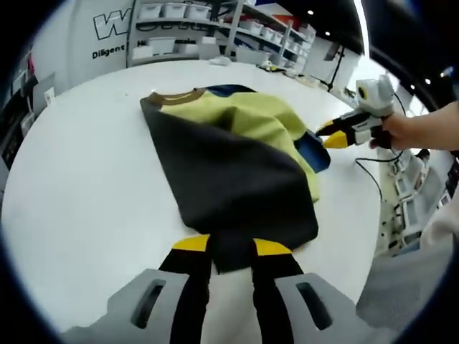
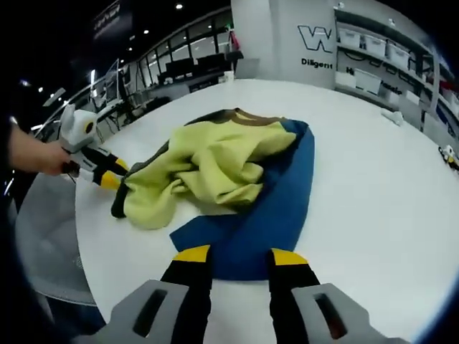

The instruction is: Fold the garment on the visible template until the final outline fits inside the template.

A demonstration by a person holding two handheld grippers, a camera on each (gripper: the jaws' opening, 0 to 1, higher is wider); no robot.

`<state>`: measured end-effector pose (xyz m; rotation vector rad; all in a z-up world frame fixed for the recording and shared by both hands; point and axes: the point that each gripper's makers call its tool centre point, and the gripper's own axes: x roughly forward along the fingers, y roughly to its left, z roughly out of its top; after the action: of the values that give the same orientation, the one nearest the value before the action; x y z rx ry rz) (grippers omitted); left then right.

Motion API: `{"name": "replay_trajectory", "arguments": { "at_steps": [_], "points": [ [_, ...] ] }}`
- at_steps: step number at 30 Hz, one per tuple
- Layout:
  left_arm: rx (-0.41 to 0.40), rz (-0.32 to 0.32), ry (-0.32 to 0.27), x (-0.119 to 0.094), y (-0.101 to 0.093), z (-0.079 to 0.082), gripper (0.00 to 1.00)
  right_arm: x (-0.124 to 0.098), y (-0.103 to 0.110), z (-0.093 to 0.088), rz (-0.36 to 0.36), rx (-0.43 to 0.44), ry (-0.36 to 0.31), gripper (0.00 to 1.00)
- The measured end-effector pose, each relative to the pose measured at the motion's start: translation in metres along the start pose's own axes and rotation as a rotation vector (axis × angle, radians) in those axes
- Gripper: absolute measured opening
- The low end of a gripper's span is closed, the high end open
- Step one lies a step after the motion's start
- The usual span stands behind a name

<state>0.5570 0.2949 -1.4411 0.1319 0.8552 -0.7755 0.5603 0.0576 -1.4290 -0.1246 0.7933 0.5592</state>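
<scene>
left gripper view: i see the garment (image 1: 237, 165) lying crumpled on the white worktop (image 1: 86, 193), just beyond my left gripper (image 1: 232, 251). its dark underside is turned up on the near part, with yellow-green cloth and a brown collar on the far part. the yellow-tipped jaws stand narrowly apart, with the garment's dark near hem lying between the tips; i cannot tell whether they pinch the cloth. the right gripper (image 1: 330, 136) enters at the garment's far right edge, held by a hand (image 1: 401, 129), its tips at a strip of the blue template (image 1: 315, 150) showing there. shelving with white bins (image 1: 186, 14) stands well beyond the garment.

right gripper view: the garment (image 2: 208, 168) lies bunched over the far-left part of the blue template (image 2: 265, 222), leaving the template's near and right parts bare. the right gripper (image 2: 240, 254) sits at the template's near edge, jaws parted moderately, nothing visibly held, blue sheet between the tips. the left gripper (image 2: 115, 175) touches the garment's left edge, where the dark cloth shows.
</scene>
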Motion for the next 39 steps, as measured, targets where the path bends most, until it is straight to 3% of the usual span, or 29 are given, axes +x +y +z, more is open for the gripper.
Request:
{"name": "replay_trajectory", "arguments": {
  "at_steps": [3,9,13,17,18,20,23,30,34,39],
  "points": [
    [-0.014,0.000,0.004,0.000,0.000,-0.001,0.06,0.000,0.006,-0.001,-0.021,-0.010,0.003,0.25],
    [-0.036,-0.005,-0.008,-0.001,-0.002,-0.002,0.03,-0.004,0.003,-0.016,-0.124,-0.022,0.049,0.22],
    [-0.050,-0.007,-0.021,-0.005,-0.003,0.002,0.02,-0.010,0.010,-0.026,-0.135,-0.023,0.073,0.24],
    [-0.053,-0.005,-0.042,-0.013,-0.004,0.008,0.02,-0.007,0.013,-0.034,-0.135,0.099,0.090,0.25],
    [-0.057,-0.003,-0.049,-0.016,-0.003,0.008,0.02,-0.005,0.007,-0.026,-0.160,0.079,0.052,0.25],
    [-0.059,0.003,-0.058,-0.020,-0.001,0.010,0.02,-0.004,0.013,-0.028,-0.164,0.194,0.062,0.27],
    [-0.067,0.015,-0.073,-0.028,0.005,0.013,0.02,0.000,0.011,-0.021,-0.174,0.181,0.050,0.28],
    [-0.084,0.049,-0.100,-0.047,0.018,0.018,0.02,-0.001,-0.013,-0.025,-0.239,0.121,0.064,0.00],
    [-0.089,0.072,-0.109,-0.058,0.032,0.019,0.02,-0.016,-0.032,-0.024,-0.257,0.176,0.040,0.00],
    [-0.083,0.109,-0.116,-0.071,0.054,0.018,0.02,-0.043,-0.062,-0.020,-0.294,0.175,0.005,0.00]
  ]
}}
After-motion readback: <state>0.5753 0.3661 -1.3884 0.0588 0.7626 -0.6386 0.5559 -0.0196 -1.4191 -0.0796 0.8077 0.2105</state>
